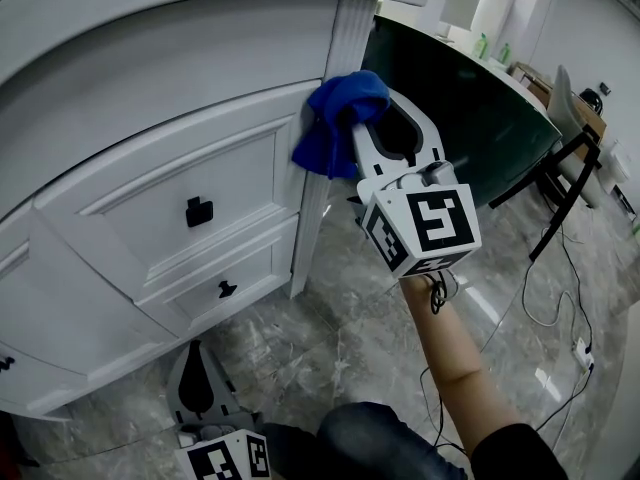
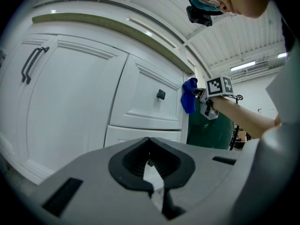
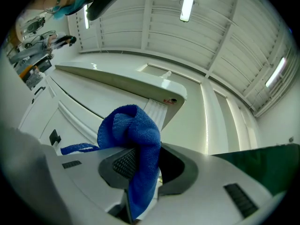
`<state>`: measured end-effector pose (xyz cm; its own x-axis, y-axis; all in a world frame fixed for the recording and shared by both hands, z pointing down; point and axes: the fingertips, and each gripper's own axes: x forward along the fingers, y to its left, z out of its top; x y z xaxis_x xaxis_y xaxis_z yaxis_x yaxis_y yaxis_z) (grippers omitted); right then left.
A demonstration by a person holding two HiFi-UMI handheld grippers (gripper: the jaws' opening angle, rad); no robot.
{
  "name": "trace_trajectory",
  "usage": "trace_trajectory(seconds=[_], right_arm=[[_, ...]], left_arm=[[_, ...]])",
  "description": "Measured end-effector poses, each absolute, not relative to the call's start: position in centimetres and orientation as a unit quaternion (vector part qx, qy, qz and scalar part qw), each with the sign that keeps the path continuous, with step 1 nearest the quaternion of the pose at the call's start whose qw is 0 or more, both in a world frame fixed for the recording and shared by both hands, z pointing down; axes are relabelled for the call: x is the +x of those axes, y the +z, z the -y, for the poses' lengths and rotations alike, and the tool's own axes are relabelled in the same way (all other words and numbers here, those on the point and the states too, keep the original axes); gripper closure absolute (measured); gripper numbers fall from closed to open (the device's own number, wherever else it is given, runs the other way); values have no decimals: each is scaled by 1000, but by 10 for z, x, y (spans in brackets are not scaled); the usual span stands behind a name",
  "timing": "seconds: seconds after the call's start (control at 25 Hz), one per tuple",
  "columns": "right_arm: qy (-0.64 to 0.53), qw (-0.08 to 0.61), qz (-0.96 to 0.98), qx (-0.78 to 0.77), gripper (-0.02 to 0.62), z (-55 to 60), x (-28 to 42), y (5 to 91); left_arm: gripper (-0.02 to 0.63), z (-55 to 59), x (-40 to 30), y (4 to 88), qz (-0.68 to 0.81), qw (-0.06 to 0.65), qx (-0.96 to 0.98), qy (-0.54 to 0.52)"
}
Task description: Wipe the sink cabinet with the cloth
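My right gripper point(image 1: 352, 108) is shut on a blue cloth point(image 1: 335, 120), which is bunched against the fluted white corner post point(image 1: 325, 118) of the sink cabinet point(image 1: 150, 138). In the right gripper view the blue cloth point(image 3: 133, 146) hangs between the jaws, just below the countertop edge. The left gripper point(image 1: 200, 353) hangs low near the floor, shut and with nothing in it. From the left gripper view point(image 2: 149, 146) I see the cabinet's doors and drawers, with the cloth point(image 2: 189, 95) far off at the right corner.
Two drawers with black knobs point(image 1: 199, 211) sit left of the post. A dark green panel point(image 1: 470, 118) stands right of the cabinet. Marble-pattern floor point(image 1: 350, 308) lies below, with cables point(image 1: 560, 298) and a black stand point(image 1: 560, 183) at the right.
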<state>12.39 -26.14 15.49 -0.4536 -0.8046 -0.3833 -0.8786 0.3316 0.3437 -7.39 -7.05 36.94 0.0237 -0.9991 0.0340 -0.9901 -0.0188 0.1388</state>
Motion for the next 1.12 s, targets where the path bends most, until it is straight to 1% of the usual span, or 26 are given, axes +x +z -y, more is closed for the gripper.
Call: trace_trajectory(seconds=[1.12], right_arm=[[228, 39, -828, -510, 482, 264, 123, 228]], left_arm=[[606, 73, -61, 369, 695, 59, 716, -31]])
